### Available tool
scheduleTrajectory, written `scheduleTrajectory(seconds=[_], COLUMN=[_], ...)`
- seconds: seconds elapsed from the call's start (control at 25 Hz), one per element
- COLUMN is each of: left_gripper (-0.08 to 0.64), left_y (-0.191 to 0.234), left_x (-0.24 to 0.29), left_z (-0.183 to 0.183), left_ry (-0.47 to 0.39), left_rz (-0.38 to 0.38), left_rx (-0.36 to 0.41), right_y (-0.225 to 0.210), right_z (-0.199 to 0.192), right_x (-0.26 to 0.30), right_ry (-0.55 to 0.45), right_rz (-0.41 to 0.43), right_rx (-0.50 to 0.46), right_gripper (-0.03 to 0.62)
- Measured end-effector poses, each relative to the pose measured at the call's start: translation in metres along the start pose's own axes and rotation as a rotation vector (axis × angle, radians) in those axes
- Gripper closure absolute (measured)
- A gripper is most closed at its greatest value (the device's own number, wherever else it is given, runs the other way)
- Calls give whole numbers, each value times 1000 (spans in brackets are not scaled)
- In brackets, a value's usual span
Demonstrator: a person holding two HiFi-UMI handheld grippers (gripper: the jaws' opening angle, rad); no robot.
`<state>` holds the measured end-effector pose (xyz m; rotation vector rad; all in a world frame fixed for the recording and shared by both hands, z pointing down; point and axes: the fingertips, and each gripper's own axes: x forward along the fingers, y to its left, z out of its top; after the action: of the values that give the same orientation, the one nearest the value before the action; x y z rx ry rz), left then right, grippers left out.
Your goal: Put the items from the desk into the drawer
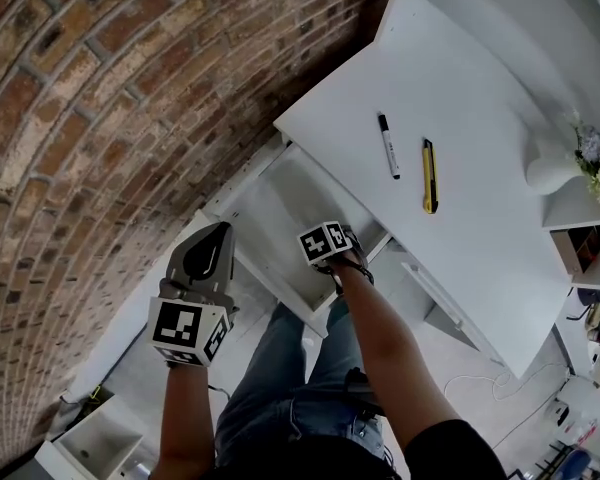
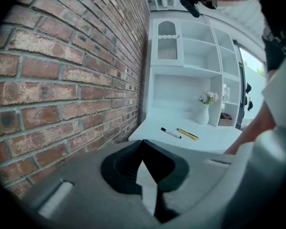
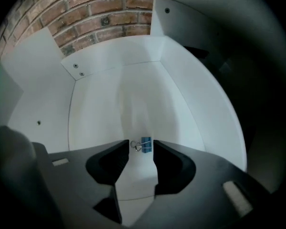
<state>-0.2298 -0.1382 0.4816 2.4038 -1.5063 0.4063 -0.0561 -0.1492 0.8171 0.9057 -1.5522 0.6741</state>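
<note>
Closest under the head camera, the person's bare right forearm [image 1: 385, 353] reaches down into the open white drawer [image 1: 270, 203]. The right gripper [image 1: 330, 250] sits low over the drawer's floor. The left gripper [image 1: 217, 233] hangs outside the drawer, to its left. On the white desk top [image 1: 480, 238] beyond lie a white marker with a black cap [image 1: 388, 146] and a yellow utility knife [image 1: 430, 175]. They rest side by side with their long axes nearly parallel, up and to the right of the drawer. The right gripper is plainly the nearer to both.

From the left gripper view, the left gripper [image 2: 143, 144] has its jaw tips together with nothing between them. The marker [image 2: 171, 133] and knife [image 2: 187, 134] sit well ahead on the desk.

From the right gripper view, the right gripper [image 3: 141, 151] has its jaws apart. A small blue binder clip [image 3: 146, 144] lies between the tips inside the drawer [image 3: 133, 89], its wire handles toward the left jaw. A sliver of white shows beside the handles, so I judge the clip loose rather than pinched.
</note>
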Motion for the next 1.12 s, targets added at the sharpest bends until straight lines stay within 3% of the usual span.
scheduleTrajectory(seconds=[0.04,0.72,1.12], left_gripper=[558,558,558], left_y=[0,-10,-5], left_x=[0,-5,-13], left_z=[1,68,101], left_ry=[-3,-139,-208], left_rz=[1,-10,5], left_rx=[-1,0,3], right_y=[1,-16,-39], right_z=[0,6,13], right_x=[-2,-128,-197], right_ry=[3,-162,-302], right_rz=[20,11,22], right_rx=[9,68,154], right_gripper=[408,417,423])
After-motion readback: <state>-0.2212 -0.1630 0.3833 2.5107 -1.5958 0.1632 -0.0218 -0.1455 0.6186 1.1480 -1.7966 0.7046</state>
